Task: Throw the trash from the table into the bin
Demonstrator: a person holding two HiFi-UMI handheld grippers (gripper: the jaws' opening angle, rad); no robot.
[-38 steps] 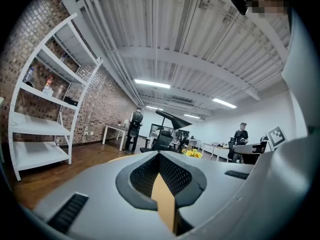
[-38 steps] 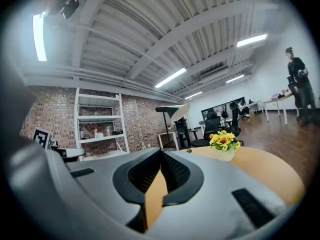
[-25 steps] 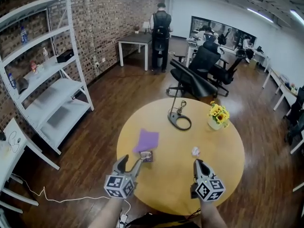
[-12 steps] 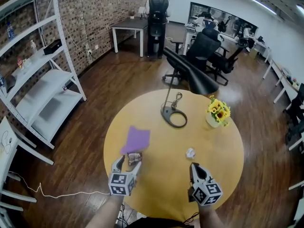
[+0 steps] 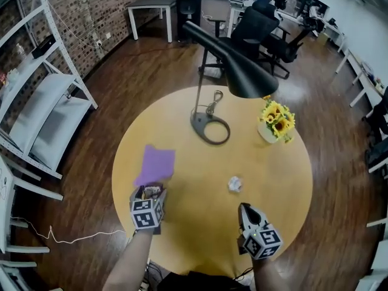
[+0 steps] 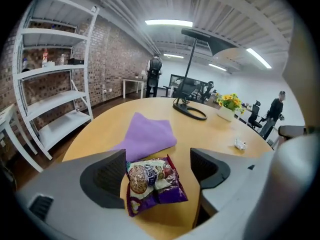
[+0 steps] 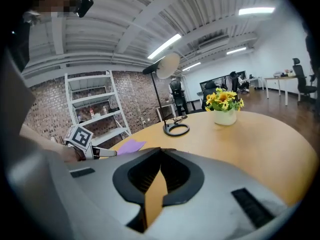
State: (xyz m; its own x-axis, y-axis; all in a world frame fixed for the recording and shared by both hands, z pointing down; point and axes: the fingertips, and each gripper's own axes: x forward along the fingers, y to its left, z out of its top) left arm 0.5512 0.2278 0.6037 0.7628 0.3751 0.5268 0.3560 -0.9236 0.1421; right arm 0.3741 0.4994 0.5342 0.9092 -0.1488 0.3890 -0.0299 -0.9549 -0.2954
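A purple and white snack wrapper (image 6: 152, 184) lies flat on the round wooden table (image 5: 200, 235), just short of a purple cloth (image 6: 147, 136). My left gripper (image 6: 157, 159) straddles the wrapper with its jaws still opening; the left pad is beside the wrapper and the right pad stands well clear of it. In the head view the same gripper (image 5: 148, 194) covers most of the wrapper. A crumpled white paper ball (image 5: 234, 183) rests further right. My right gripper (image 5: 244, 209) hovers short of that ball, its tips shut together (image 7: 161, 151) on nothing. No bin shows in any view.
A black lamp stands with its ring base (image 5: 210, 128) at the table's far side and its shade (image 5: 236, 65) leaning over the middle. A white vase of yellow flowers (image 5: 274, 123) sits at the far right. White shelving (image 5: 36, 102) and office chairs (image 5: 267, 29) surround the table.
Both grippers have come down toward the table. The left one slid forward until its jaws flank the snack wrapper, and they stand wider than before. The head view has tipped further down.
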